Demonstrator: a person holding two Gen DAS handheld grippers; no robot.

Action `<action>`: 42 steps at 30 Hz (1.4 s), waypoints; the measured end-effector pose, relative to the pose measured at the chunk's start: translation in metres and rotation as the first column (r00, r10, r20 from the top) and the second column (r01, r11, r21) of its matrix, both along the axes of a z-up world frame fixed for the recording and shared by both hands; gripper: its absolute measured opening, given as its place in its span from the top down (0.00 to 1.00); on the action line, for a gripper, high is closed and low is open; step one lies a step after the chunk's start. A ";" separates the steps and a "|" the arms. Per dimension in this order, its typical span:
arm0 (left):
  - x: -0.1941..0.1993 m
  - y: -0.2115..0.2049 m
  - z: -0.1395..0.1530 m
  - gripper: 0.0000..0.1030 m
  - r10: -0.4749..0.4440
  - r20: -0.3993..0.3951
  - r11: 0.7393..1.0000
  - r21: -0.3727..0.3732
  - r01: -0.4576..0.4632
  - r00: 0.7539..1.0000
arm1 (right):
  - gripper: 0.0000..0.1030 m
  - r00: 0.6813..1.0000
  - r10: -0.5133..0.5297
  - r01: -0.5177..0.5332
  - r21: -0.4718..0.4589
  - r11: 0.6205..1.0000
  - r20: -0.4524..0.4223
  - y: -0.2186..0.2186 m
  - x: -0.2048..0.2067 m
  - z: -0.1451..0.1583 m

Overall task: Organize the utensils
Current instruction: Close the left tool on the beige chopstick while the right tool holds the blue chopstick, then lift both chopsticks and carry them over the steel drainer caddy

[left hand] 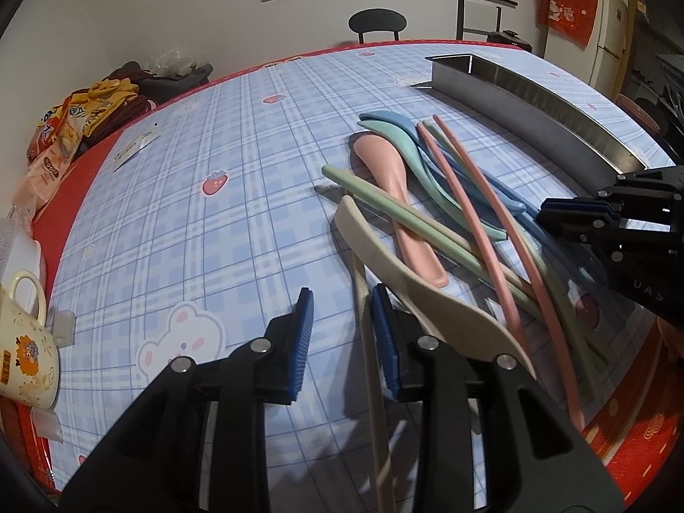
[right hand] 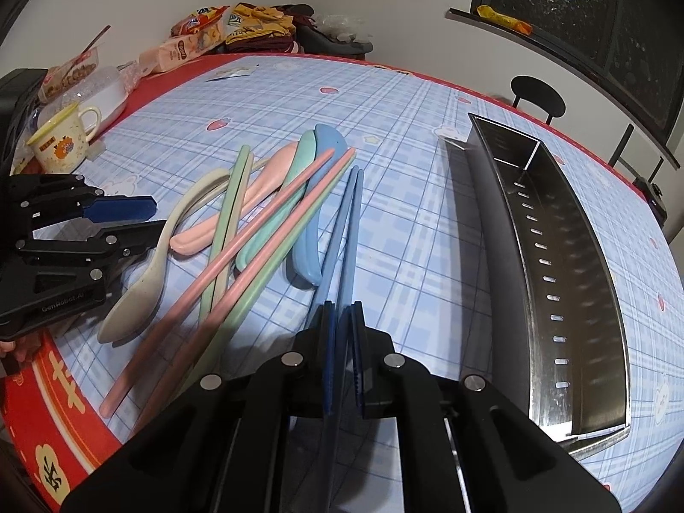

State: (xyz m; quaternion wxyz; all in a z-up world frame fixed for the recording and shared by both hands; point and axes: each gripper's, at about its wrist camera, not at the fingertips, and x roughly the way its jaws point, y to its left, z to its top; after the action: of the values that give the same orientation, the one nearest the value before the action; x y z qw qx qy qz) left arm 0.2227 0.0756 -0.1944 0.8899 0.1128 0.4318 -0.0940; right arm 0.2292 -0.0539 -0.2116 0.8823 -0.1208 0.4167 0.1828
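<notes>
Utensils being sorted on the desk.
Right gripper fingers clamp the blue chopsticks; left gripper fingers stand apart, cream spoon at three o'clock.

claws: black frames | blue ribbed pads | silver rivets | white lettering

Bright indoor light overhead, soft shadows, sharp focus, strong fisheye bending and dark vignetted corners.

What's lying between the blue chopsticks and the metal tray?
Nothing: in the right wrist view only bare checked tablecloth separates the blue chopsticks from the metal tray.
</notes>
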 end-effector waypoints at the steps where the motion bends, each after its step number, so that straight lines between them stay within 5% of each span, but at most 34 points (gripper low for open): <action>1: -0.001 -0.001 0.000 0.70 -0.001 0.005 1.000 0.009 0.001 1.000 | 0.92 1.000 0.001 -0.001 -0.002 1.000 0.002 0.000 0.000 0.000; 5: -0.005 -0.006 0.000 0.73 -0.013 0.022 0.999 0.041 0.013 1.000 | 0.92 1.000 0.003 -0.003 -0.008 1.000 0.009 0.002 -0.001 -0.001; 13: -0.003 0.003 0.001 0.72 -0.012 0.005 1.000 -0.015 0.012 1.000 | 0.92 1.000 0.008 -0.008 0.031 0.999 -0.008 -0.004 0.001 0.000; 26: -0.007 -0.007 0.000 0.90 -0.036 0.030 0.999 0.029 0.036 0.999 | 0.93 1.000 -0.001 0.001 0.040 0.999 -0.004 -0.006 -0.001 0.001; 32: -0.003 0.018 0.004 0.90 0.041 0.019 0.995 -0.097 -0.039 0.999 | 0.93 1.000 -0.011 0.011 0.056 0.998 -0.005 -0.010 -0.001 0.001; 42: -0.005 0.059 0.011 0.90 0.172 0.020 0.945 -0.285 -0.159 0.985 | 0.94 0.998 -0.040 0.036 0.096 0.995 0.042 -0.018 -0.006 0.008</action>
State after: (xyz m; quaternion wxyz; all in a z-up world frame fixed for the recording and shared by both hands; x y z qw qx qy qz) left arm 0.2178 0.1342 -0.1838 0.9111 -0.0496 0.4018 -0.0771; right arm 0.2229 -0.0721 -0.2039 0.8992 -0.0747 0.3904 0.1829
